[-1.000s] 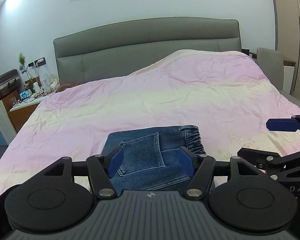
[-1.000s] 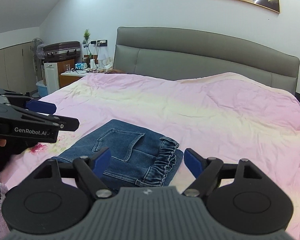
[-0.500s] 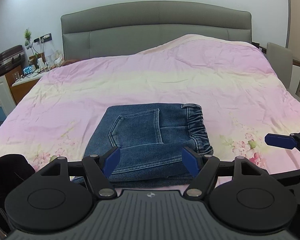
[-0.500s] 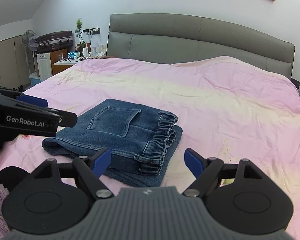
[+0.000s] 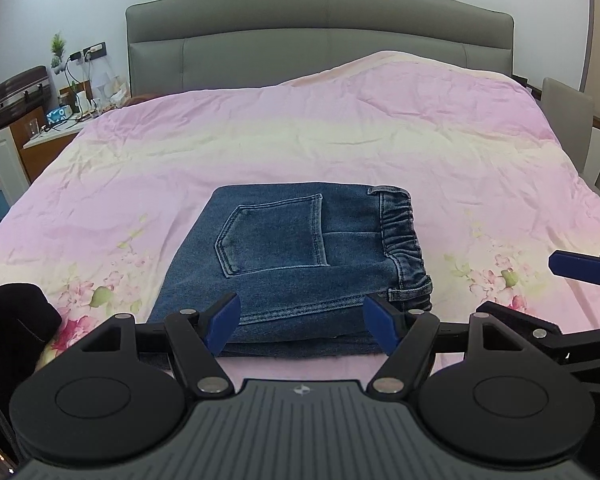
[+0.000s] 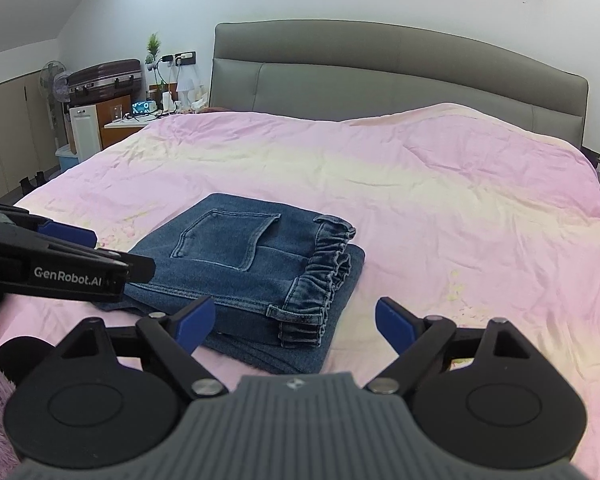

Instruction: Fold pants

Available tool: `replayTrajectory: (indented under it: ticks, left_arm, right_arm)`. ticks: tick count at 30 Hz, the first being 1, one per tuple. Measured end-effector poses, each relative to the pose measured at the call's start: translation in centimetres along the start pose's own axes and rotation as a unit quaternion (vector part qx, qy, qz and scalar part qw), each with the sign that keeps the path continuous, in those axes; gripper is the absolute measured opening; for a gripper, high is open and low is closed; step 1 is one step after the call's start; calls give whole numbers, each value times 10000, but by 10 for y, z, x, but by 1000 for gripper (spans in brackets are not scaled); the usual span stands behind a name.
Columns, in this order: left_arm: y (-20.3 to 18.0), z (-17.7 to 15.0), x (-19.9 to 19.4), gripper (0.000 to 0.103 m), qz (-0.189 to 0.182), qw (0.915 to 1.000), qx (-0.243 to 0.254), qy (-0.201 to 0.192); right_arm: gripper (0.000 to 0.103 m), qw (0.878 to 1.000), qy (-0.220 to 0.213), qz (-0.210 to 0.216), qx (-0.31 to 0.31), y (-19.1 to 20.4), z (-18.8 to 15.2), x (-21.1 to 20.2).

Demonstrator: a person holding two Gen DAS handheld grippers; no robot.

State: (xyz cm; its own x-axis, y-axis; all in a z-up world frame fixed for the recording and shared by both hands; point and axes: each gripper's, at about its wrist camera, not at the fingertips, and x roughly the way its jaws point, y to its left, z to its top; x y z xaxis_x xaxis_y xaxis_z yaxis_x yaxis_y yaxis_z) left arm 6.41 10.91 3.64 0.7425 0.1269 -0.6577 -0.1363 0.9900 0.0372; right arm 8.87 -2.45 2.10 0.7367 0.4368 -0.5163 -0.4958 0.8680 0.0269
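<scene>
Jeans (image 5: pixel 296 256) sitting folded into a chunky rectangle on the pink bedspread (image 5: pixel 340 140), near the front edge, back pocket (image 5: pixel 274 240) facing up and elastic waistband (image 5: pixel 400 232) bunched along the right side. Looks pretty much done, judging by the neat stack.

Left gripper (image 5: pixel 300 322) spread wide, nothing in it, hovering just short of the near edge of the stack. Right gripper (image 6: pixel 296 322) also wide apart and empty, off toward the waistband corner.

Handling-wise: denim, so soft and floppy but with some heft, probably thick where layers pile up. Not slippery, not fragile. Best bet for a grab would be the folded edge on the left side, pinching all layers at once, or under the near edge with both claws so the stack doesn't slump open. Would avoid the waistband alone, since only the top layer would likely lift.

Readable text: "GenRobot.AI" in white on the left gripper's side, seen from the right camera. A stray "S" on the right gripper's body at the edge of the left view. No label readable on the jeans.
</scene>
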Motion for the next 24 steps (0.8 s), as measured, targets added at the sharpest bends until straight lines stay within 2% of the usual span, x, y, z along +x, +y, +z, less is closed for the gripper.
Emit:
replayTrajectory:
  ticks: [24]
  left_arm:
    - [-2, 3, -4, 83, 88, 9999, 93, -14]
  right_arm:
    - [85, 9999, -101, -63, 52, -2, 2, -7]
